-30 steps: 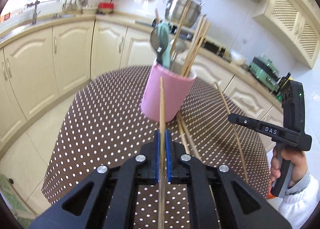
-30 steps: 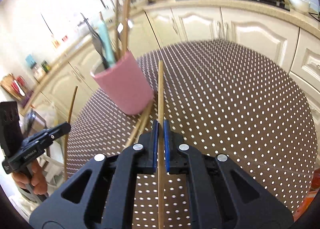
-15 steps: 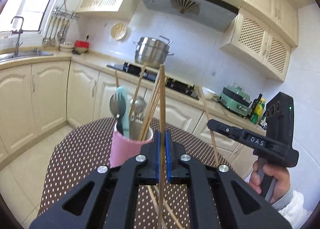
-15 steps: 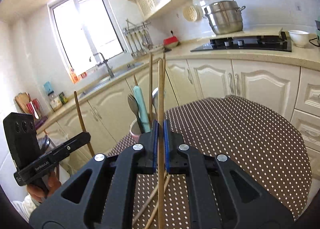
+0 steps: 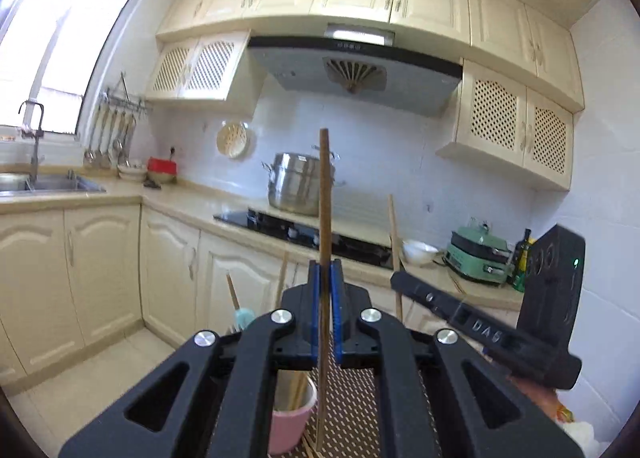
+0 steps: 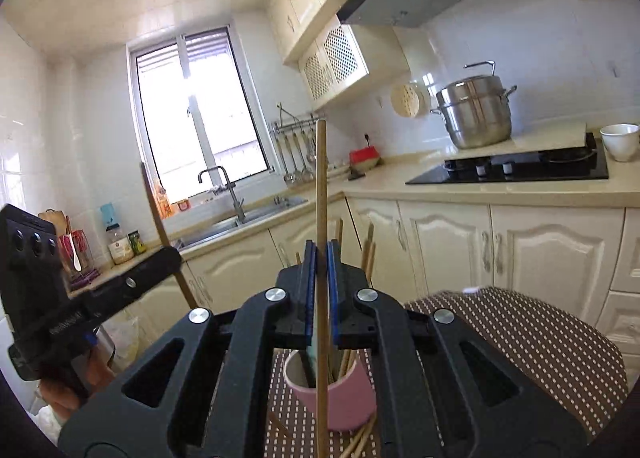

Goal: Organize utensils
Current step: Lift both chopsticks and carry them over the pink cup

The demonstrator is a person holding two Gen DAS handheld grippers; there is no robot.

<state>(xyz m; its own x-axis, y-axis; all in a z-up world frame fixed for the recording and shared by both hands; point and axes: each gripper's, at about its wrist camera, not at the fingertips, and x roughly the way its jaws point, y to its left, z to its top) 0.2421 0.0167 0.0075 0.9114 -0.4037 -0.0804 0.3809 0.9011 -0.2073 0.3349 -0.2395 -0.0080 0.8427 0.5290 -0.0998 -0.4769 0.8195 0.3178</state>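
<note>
Each gripper pinches one wooden chopstick upright, long axis near vertical: the left gripper (image 5: 325,312) holds its chopstick (image 5: 324,194), and the right gripper (image 6: 321,292) holds its chopstick (image 6: 321,186). The pink cup (image 6: 340,398) stands below on the dotted table (image 6: 520,338), already bristling with utensils (loose chopsticks (image 6: 362,442) lie at its base). The right stick looks nearer the cup's mouth; the left's lower end hangs just right of the rim.

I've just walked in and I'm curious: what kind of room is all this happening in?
A home kitchen, by the look of it: a steel pot beside a black stove under an extractor hood, a sink below the window, and cream cupboards all round.
</note>
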